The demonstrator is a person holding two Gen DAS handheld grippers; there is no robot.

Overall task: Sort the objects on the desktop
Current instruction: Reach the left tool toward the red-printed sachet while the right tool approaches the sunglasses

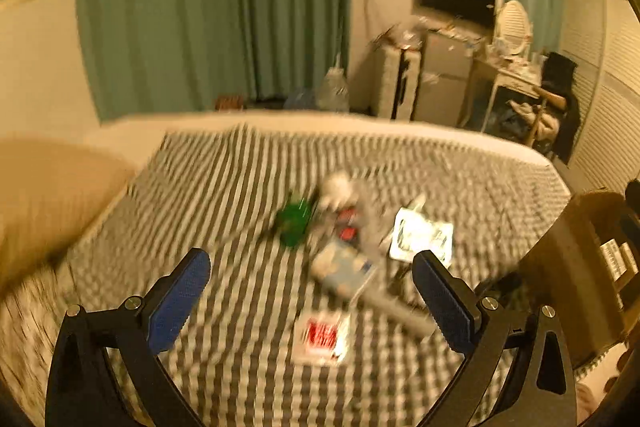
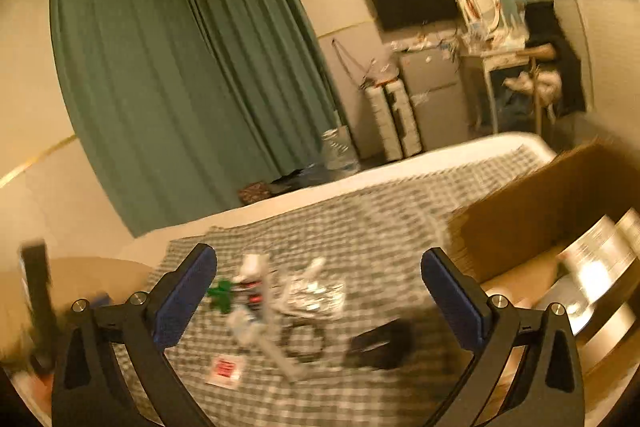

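Motion blur smears both views, so the small things heaped mid-bed on the checked blanket [image 1: 224, 195] are hard to name and no print is legible. One green object [image 1: 294, 223], one red-and-white packet [image 1: 320, 337], one white packet with dark marks [image 1: 422, 239], one black cable loop [image 2: 302, 341] and one black object [image 2: 380, 345] can be counted. The cardboard box [image 2: 532, 223] is cut off at right. The left tool [image 1: 311, 281] and right tool [image 2: 319, 281] both gape wide, holding nothing.
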